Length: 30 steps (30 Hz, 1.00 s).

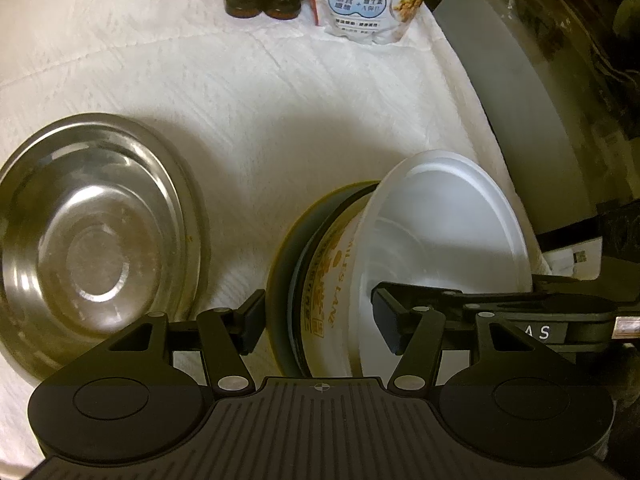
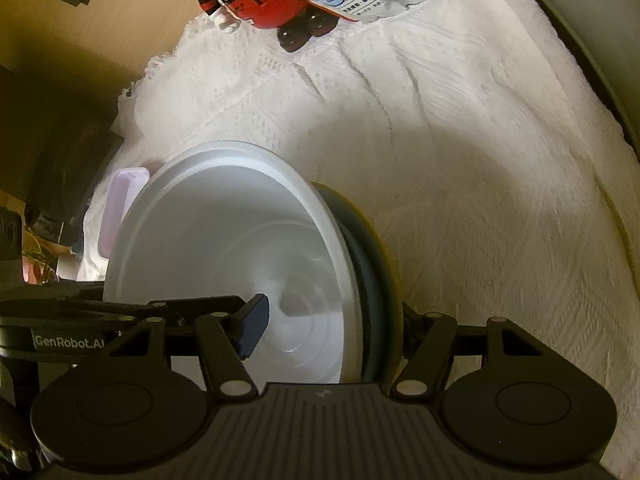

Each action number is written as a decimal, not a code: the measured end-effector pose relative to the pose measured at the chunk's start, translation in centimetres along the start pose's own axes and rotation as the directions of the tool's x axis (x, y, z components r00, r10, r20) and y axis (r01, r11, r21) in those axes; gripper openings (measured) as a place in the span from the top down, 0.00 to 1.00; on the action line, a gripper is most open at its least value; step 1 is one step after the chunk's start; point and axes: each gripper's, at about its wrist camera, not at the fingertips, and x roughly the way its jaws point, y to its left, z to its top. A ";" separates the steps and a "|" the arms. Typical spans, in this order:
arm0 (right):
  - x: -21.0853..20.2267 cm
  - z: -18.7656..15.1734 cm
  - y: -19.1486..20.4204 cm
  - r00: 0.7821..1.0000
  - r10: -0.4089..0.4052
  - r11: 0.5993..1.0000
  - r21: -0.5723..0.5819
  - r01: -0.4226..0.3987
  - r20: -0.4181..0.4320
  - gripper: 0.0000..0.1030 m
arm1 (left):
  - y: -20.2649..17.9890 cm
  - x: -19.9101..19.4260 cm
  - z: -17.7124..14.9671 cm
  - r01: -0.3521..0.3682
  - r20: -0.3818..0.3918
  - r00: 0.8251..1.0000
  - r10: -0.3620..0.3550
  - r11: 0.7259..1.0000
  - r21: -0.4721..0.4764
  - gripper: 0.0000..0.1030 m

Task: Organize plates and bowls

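Left gripper: jaws spread on either side of the stacked bowls. Its left pad stands outside the dark bowl; its right pad sits inside the white bowl. Whether either pad presses on the wall cannot be told.

Right gripper: jaws straddle the same stack from the opposite side. The left finger is inside the white bowl; the right finger is hidden behind the dark bowl, so contact cannot be confirmed.

The white bowl is nested, tilted, in the dark bowl — lower centre-right in the left wrist view, lower centre-left in the right wrist view. Lettering on its outer wall shows only in the left wrist view and is partly cut off.

A steel bowl sits at the left of the left wrist view only, near the stack but apart from it. A pink-rimmed container, mostly hidden behind the white bowl, appears only in the right wrist view.

The white cloth over the tabletop is bare across the middle of both views. At the top edge stand a red figure and a cereal pouch, both cropped. The cloth's edge runs along a grey panel at right.
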 end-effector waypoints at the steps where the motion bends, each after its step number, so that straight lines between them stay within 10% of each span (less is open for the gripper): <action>1: 0.0 0.0 0.1 1.000 -0.009 1.000 0.004 0.009 -0.001 0.39 | -0.1 0.0 0.0 -0.007 -0.001 1.000 0.007 1.000 0.001 0.41; 19: -1.0 0.7 1.7 0.997 -0.067 0.997 0.028 0.068 -0.029 0.42 | 0.7 -1.9 0.5 0.034 0.014 0.999 -0.034 0.999 -0.010 0.40; 30: -2.8 2.8 9.1 0.995 -0.098 0.994 -0.041 0.098 0.016 0.42 | 4.9 -8.3 1.2 0.078 0.115 0.991 -0.075 0.997 -0.024 0.40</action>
